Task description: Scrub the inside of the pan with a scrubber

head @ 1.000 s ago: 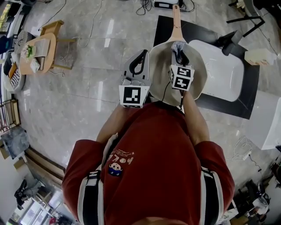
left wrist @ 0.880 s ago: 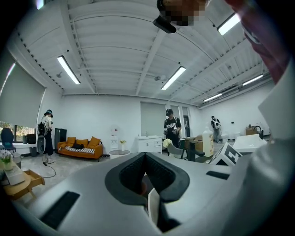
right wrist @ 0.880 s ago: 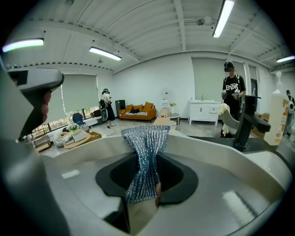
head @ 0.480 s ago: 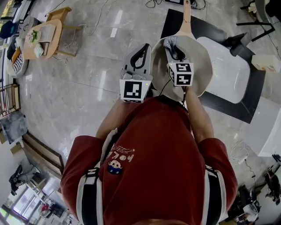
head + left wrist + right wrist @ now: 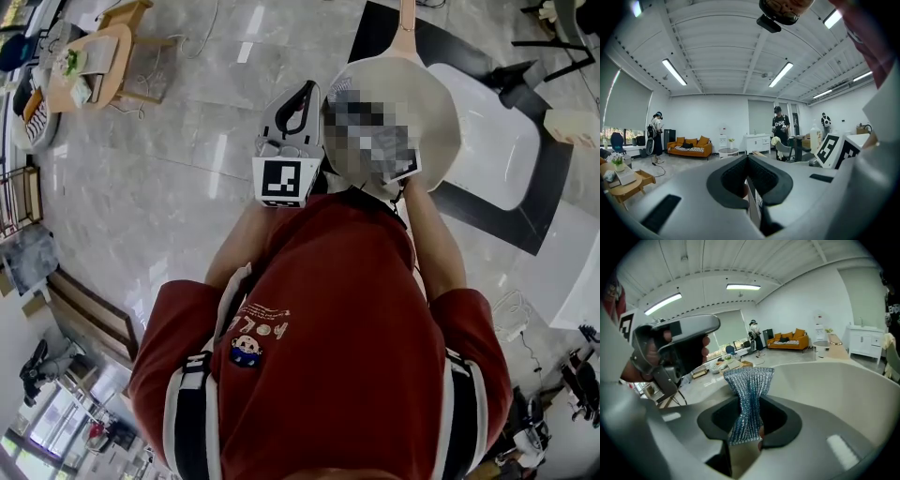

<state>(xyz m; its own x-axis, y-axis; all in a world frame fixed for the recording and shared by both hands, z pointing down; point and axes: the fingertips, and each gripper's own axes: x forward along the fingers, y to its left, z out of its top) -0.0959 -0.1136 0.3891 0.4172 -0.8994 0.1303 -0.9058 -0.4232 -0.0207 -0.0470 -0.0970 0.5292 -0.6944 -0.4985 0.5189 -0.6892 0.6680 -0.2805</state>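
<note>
Scrubber (image 5: 749, 380) is pinched in the closed right tool (image 5: 750, 425) against the pan (image 5: 834, 380); the left tool (image 5: 749, 180) has its jaws together.

An orange sofa (image 5: 689, 146) stands against the far wall, near a white cabinet (image 5: 757, 142). A small wooden table (image 5: 108, 56) sits on the floor (image 5: 187, 159), well apart from a black mat (image 5: 546, 187).

A glossy grey tiled floor (image 5: 187, 187) carries everything. On it, at the upper right of the head view, lies a black mat (image 5: 487, 225), and a white rectangular basin (image 5: 492, 141) sits on that mat. A small round wooden table (image 5: 84, 75) stands at the upper left, a wooden chair (image 5: 131, 14) just beside it. A white cable (image 5: 516, 314) coils on the tiles at the right.
</note>
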